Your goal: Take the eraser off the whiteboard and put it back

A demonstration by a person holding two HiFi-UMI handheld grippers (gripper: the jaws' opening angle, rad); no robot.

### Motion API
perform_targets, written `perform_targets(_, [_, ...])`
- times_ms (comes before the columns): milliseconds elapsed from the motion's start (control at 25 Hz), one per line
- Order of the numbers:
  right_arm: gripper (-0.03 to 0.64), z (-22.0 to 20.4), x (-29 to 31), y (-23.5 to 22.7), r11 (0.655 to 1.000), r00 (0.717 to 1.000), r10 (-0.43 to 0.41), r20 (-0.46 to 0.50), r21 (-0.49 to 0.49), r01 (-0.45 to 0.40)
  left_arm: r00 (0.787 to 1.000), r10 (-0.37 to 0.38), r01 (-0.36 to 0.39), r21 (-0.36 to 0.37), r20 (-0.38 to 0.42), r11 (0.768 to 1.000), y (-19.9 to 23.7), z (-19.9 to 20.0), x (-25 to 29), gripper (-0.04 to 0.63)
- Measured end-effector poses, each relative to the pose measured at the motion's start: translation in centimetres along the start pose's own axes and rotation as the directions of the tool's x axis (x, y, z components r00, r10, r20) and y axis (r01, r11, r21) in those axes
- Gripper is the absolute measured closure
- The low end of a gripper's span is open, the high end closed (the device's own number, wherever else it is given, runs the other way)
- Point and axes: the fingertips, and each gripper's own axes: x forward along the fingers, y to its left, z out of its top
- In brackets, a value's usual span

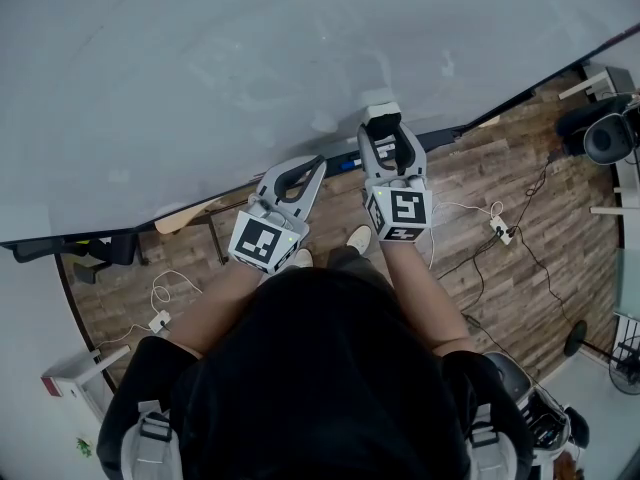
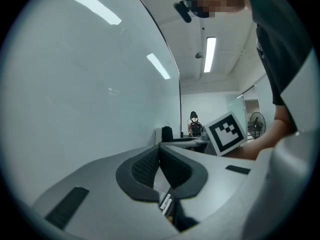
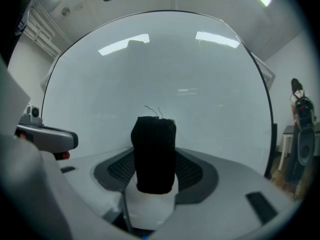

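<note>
The eraser [image 1: 380, 101] is a small white block against the whiteboard [image 1: 250, 68], just above the board's lower edge. In the right gripper view the eraser [image 3: 155, 154] shows a black felt upper part and a white lower part, upright, filling the gap between the pads. My right gripper [image 1: 383, 123] points at the board and is shut on the eraser, with a mesh pad [image 3: 192, 170] on either side of it. My left gripper [image 1: 297, 176] hangs to the left of it, lower, with its jaws together and nothing between them. Its pads [image 2: 145, 170] meet tip to tip.
A dark tray rail [image 1: 450, 133] runs along the board's lower edge. Markers [image 2: 165, 204] lie below the left gripper. Cables and a power strip [image 1: 500, 233] lie on the wooden floor at the right, near a fan [image 1: 605, 138]. A person [image 2: 194, 121] stands far off.
</note>
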Motion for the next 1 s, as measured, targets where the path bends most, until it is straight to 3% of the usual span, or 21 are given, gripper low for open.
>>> perform_targets(560, [0.394,1.3,-1.2,1.0,1.0,1.0,0.019,0.022,0.0,-0.019,1.0,0.014,-0.013,-0.005,0.022,1.0,0.0,0.8,-2.5,0.6])
perform_targets(1000, [0.394,2.7,-4.5,4.8,0.995,0.995,0.099,0.027,-0.017,-0.099,0.999,0.042,-0.043,0.023,0.034,0.999,0.7,1.3,-6.3,0.6])
